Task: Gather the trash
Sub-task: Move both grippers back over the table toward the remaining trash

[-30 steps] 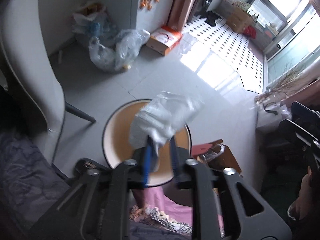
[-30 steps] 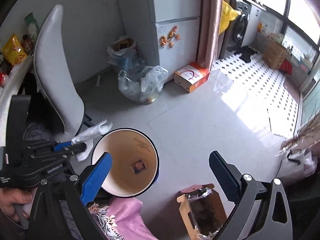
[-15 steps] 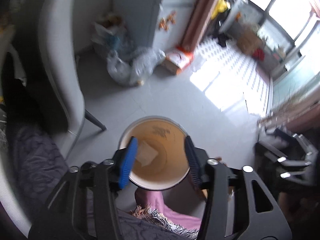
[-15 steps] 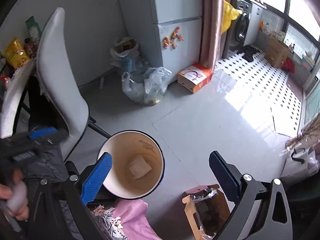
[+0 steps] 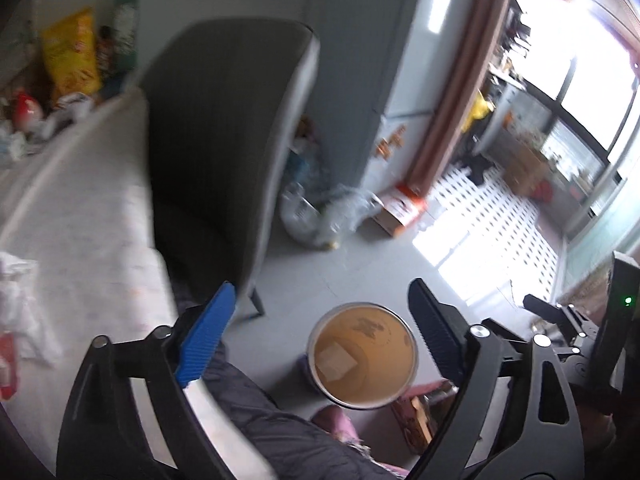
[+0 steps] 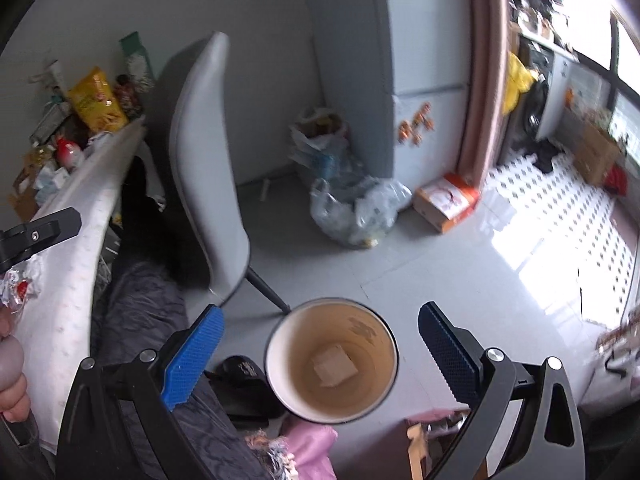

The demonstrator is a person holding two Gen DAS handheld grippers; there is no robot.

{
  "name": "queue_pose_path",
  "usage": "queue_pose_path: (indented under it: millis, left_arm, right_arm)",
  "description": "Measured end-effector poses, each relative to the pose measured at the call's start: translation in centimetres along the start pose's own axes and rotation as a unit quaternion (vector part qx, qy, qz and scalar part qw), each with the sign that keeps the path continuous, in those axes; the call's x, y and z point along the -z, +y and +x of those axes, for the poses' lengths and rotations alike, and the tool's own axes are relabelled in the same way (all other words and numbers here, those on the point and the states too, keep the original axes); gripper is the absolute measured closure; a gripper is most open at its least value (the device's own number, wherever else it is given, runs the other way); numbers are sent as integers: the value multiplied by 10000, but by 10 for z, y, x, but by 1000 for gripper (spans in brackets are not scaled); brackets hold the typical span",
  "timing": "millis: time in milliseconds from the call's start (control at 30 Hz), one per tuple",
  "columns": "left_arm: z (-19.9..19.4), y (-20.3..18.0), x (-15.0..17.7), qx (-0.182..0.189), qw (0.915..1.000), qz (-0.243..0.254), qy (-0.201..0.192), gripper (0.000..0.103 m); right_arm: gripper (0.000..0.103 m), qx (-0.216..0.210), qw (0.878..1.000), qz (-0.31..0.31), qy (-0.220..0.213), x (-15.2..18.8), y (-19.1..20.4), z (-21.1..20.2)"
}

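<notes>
On the floor stands a round bin (image 5: 414, 354) with a tan inside, and a pale square scrap (image 5: 334, 360) lies at its bottom. My left gripper (image 5: 320, 332) hangs high above it. Its jaws are opening wide with nothing between them. In the right wrist view the same bin (image 6: 362, 326) and scrap (image 6: 335, 363) lie under my right gripper (image 6: 320, 356), which is open and empty. A crumpled white and red wrapper (image 5: 16, 304) lies on the white-clothed table (image 5: 80, 220) at the left; it shows again as the wrapper (image 6: 18, 286) by a left finger (image 6: 44, 228).
A grey chair (image 6: 208, 184) stands between the table (image 6: 68, 264) and the bin. Snack bags (image 6: 96, 100) crowd the table's far end. Full plastic bags (image 6: 356, 212) and an orange box (image 6: 446, 202) sit by the fridge. An open carton (image 5: 420, 412) is beside the bin.
The left gripper let go of the white crumpled trash over the bin, opened wide, and rose and swung left toward the table. The right gripper rose a little, still open.
</notes>
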State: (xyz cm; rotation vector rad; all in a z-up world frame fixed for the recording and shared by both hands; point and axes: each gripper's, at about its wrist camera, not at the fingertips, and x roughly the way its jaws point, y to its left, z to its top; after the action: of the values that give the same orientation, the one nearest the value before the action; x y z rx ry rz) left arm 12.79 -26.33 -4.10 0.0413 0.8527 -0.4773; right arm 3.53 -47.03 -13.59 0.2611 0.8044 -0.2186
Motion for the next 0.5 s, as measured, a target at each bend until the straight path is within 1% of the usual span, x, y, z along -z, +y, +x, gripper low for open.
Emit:
queue_pose_path:
  millis: [67,100,167,300,333,400,500]
  left_arm:
    - [-14,14,1,-175,9996,-93,-215,6]
    - [-20,20,1,-243,9991,-150,-308,6]
    - [-35,37,1,-504,9970,-308,-510,6]
    - [-63,65,4,-988,9891,-562,-936,6]
    - [-70,72,6,-1109,9866,-633,-1017,6]
    - [-82,86,10,-1241,9834,-738,-1098,6]
    - [-108,106,18,-1427,9756,-945,-1378,6]
  right_arm:
    - [7,-105,9997,-139,-190,-5,13,-7]
    - [7,-156,9993,-223,-249,-8,20,-10]
    - [7,-258,9981,-426,-371,-14,39,-15]
    - [7,-526,9937,-745,-649,-25,73,-26]
    - [7,-658,9918,-807,-742,-27,85,-29]
    - [7,-744,9900,-862,-829,-30,100,-33]
    - [7,-879,9873,-994,-875,-33,128,-38]
